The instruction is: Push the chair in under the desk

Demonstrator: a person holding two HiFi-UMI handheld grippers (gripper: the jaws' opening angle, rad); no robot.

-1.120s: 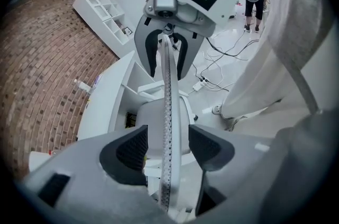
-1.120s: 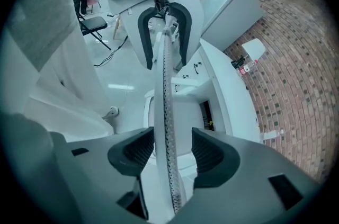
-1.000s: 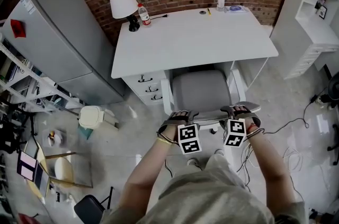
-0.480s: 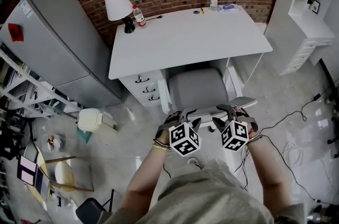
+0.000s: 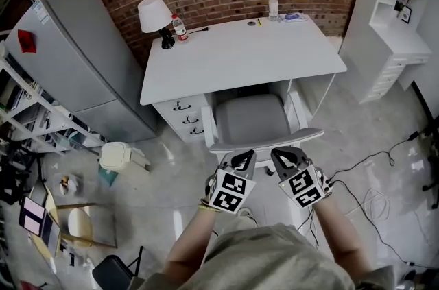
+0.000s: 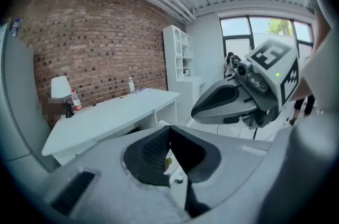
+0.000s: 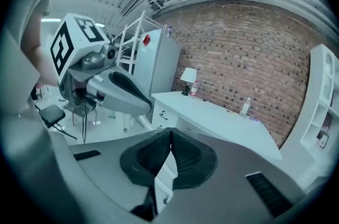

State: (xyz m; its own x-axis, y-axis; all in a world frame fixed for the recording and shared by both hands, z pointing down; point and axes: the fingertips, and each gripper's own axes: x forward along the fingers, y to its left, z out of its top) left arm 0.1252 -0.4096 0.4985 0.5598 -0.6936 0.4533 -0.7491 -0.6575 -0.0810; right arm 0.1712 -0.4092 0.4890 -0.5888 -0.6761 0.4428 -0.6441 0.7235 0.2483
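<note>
The chair (image 5: 250,118) stands at the front edge of the surface (image 5: 240,55), its seat partly under it. The left gripper (image 5: 241,158) and right gripper (image 5: 282,156) hang side by side just behind the backrest. All jaws are pressed together, holding nothing.

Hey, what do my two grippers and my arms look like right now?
Both the left gripper and right gripper are grey shells with dark ribbed fingers, each carrying a white cube with black square markers. Arms are bare below a khaki shirt.
</note>
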